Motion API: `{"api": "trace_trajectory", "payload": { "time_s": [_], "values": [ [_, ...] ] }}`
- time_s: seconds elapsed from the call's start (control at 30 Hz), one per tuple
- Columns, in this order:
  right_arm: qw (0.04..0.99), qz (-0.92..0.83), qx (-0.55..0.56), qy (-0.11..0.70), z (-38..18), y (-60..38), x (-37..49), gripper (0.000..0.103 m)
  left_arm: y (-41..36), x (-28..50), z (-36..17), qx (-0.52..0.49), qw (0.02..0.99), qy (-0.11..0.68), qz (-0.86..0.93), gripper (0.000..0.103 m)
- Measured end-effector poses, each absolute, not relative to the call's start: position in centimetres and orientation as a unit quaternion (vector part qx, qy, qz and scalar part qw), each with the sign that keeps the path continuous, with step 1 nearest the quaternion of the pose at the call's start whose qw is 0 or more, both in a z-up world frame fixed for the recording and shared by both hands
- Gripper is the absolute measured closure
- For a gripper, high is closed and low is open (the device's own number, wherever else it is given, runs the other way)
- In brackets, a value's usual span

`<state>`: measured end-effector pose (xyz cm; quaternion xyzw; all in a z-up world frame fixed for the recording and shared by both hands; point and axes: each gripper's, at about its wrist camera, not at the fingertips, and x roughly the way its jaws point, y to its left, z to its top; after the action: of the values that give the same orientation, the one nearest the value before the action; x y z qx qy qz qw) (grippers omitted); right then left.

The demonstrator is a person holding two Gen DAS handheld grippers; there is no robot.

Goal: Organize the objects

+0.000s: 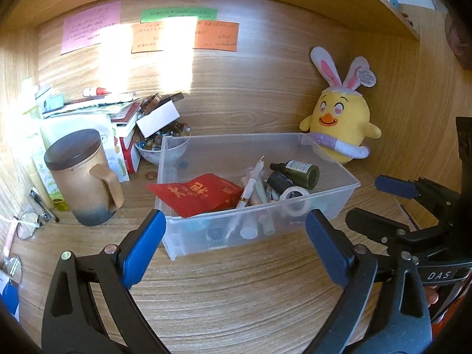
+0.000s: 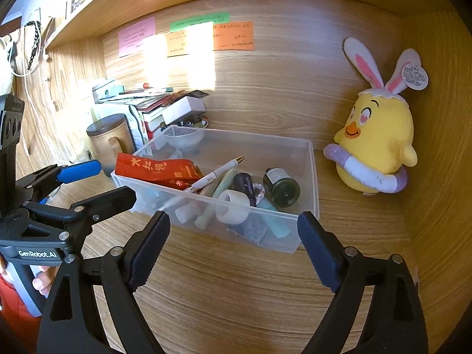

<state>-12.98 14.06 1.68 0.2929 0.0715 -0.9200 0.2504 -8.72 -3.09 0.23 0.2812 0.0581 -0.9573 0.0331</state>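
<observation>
Seen from the left wrist, going from the left edge to the right. At the left, a brown lidded mug (image 1: 85, 177) standing on the wooden desk (image 1: 236, 289), handle turned to the right. Behind it, in the upper left, a pile of books and papers (image 1: 112, 112), and just to its right a small bowl of marbles (image 1: 160, 144), touching the back left corner of the clear plastic box (image 1: 256, 230). In the centre of the frame, the box itself, holding a red packet (image 1: 200, 196) at its left, then a white pen (image 1: 250, 184) leaning across, then a tape roll (image 1: 295, 199) against the front wall, then a dark green dropper bottle (image 1: 298, 172) lying on its side at the right. In the upper right, behind the box, a yellow chick plush (image 1: 342, 124) with rabbit ears.

Left gripper (image 1: 236, 242) at the lower centre, released, blue pads wide apart, just in front of the box and holding nothing. Right gripper (image 2: 233, 242) released too, jaws spread wide, empty, near the front right part of the box in the right wrist view.
</observation>
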Motion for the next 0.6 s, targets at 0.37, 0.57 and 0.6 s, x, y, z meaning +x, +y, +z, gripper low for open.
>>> {"api": "trace_trajectory", "payload": {
  "time_s": [0.37, 0.57, 0.6],
  "values": [
    [0.249, -0.917, 0.304, 0.062, 0.9, 14.61, -13.19, 0.016, -3.04, -8.73, -0.3, 0.289, 0.034, 0.056, -0.955, 0.006],
    [0.248, -0.918, 0.304, 0.06, 0.87, 14.86, -13.33, 0.016, -2.99, -8.77, -0.3, 0.289, 0.032, 0.058, -0.955, 0.006],
    [0.248, -0.918, 0.305, 0.059, 0.85, 14.9, -13.34, 0.016, -3.01, -8.79, -0.31, 0.289, 0.031, 0.058, -0.955, 0.006]
  ]
}}
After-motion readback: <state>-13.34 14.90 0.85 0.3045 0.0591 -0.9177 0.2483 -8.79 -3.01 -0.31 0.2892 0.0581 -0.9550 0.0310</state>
